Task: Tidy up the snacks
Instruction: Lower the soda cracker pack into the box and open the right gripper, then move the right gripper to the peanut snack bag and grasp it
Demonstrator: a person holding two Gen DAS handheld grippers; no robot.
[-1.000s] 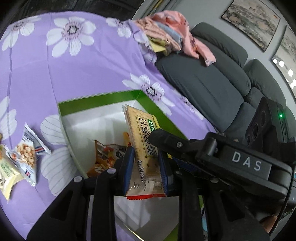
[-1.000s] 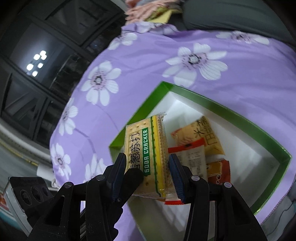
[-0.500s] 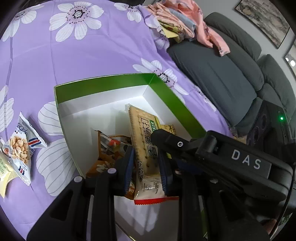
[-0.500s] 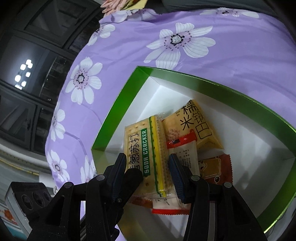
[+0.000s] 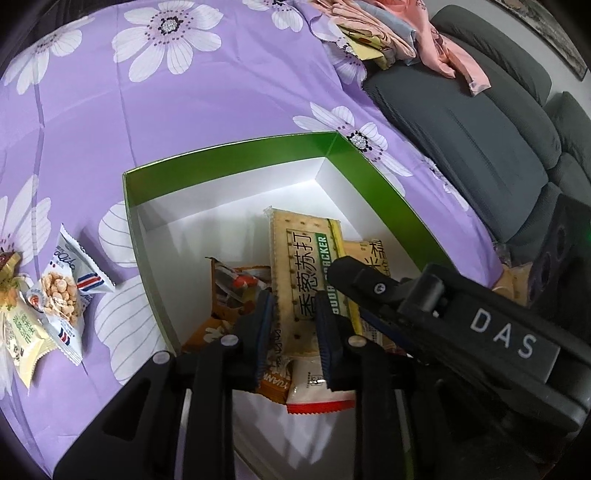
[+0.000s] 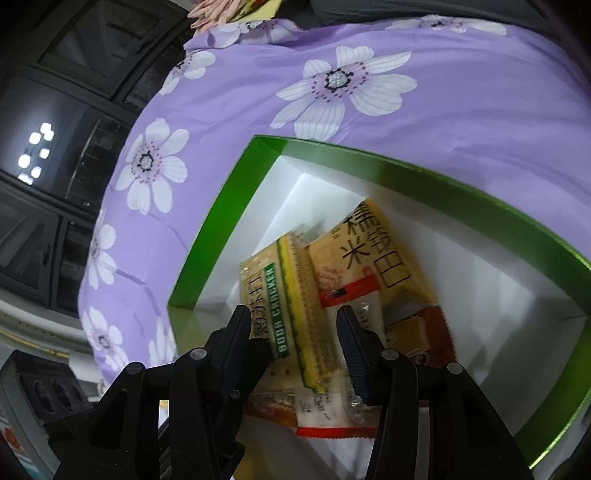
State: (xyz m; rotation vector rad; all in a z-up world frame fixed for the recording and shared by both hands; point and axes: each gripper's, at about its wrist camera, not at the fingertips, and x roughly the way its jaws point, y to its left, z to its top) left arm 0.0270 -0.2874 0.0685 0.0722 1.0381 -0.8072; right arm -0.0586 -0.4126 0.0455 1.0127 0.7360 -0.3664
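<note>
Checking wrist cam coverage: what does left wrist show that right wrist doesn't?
Left only: loose snack packets on the purple cloth beside the box, a grey sofa with piled clothes, and the right gripper's body.

Right only: dark cabinets past the table edge.

Both: the green box with white inside, snacks in it, and the cracker pack gripped between each gripper's fingers.

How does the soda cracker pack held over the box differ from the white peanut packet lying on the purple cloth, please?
The soda cracker pack is long, tan and green-striped, gripped in black jaws inside the green box; the peanut packet is short, white with red and blue stripes, lying free on the purple cloth outside the box. Both are sealed snack packs.
</note>
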